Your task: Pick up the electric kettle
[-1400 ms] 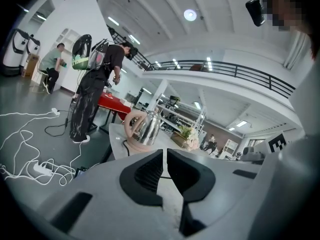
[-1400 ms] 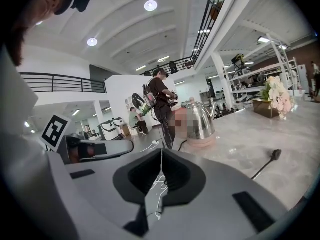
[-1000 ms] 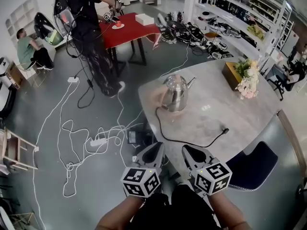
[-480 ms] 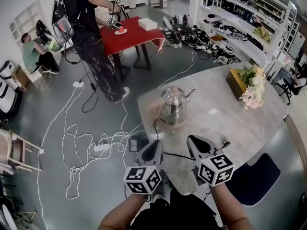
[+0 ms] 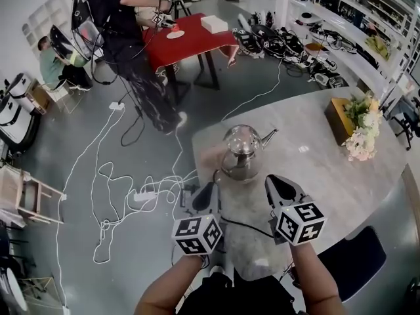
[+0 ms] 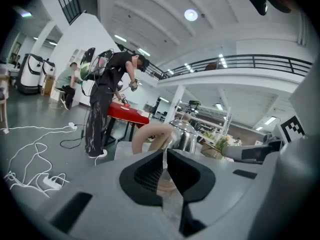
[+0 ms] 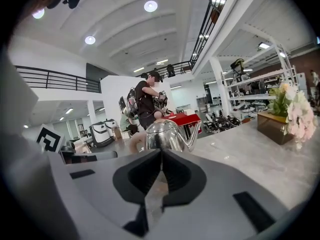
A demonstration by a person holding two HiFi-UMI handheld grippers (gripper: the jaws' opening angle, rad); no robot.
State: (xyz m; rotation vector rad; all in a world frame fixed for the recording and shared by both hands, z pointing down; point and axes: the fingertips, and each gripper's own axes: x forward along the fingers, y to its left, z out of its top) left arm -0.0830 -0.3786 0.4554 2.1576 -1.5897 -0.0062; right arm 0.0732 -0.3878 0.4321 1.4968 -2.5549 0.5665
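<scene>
- counter [image 5: 328, 176]: pale grey marbled top with a rounded edge, filling the right half of the head view.
- red table [image 5: 190, 41]: on the floor well beyond the counter; a person [image 5: 125, 25] in dark clothes stands at its left side.
- electric kettle [image 5: 243, 151]: shiny steel, upright on the counter near its left edge. spout points right, pale handle on the left. not touched by either tool.
- box of flowers [image 5: 357, 120]: on the counter's far right, well apart from the kettle.
- left hand-held gripper [image 5: 211, 186]: jaws pressed together, nothing between them. tips at the counter's near edge, just short of the kettle's handle side.
- right hand-held gripper [image 5: 270, 181]: jaws pressed together, empty. over the counter, near the kettle's spout side.
- black cord [image 5: 246, 227]: runs across the counter beneath the two hand-held grippers.
</scene>
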